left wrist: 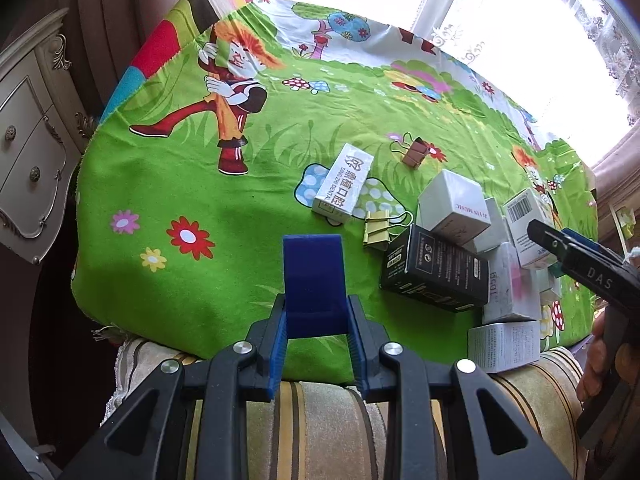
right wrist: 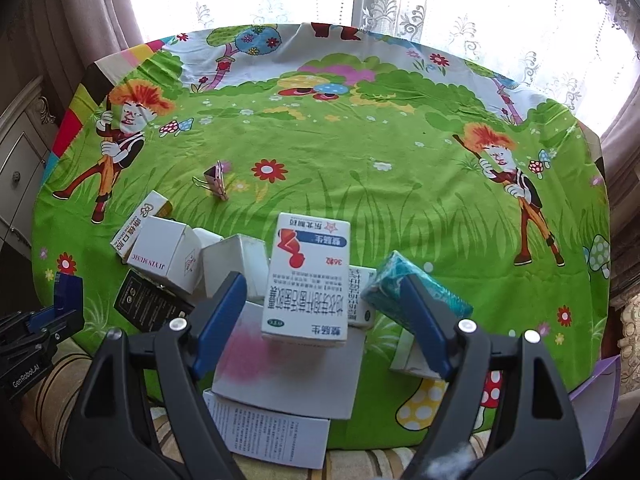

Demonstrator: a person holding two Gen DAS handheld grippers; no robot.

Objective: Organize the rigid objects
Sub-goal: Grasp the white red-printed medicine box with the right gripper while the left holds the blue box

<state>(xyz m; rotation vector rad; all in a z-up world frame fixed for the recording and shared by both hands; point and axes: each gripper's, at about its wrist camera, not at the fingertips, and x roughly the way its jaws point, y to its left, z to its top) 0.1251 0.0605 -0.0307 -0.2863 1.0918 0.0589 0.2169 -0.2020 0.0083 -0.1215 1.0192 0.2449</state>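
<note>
Spread right gripper straddling light, stiff box, best pinched across long sides; left gripper clamping blue block.

A cluster of small cartons crowds the lower centre of the right wrist view: a white medicine box with red-and-blue print lies tilted on a larger white box with a pink smudge, flanked by a white "JI YIN MUSIC" cube, a black box and a teal patterned packet. A white dental-branded box lies flat at mid-frame in the left wrist view. A gold binder clip rests just below it and a brown binder clip lies apart above.
</note>
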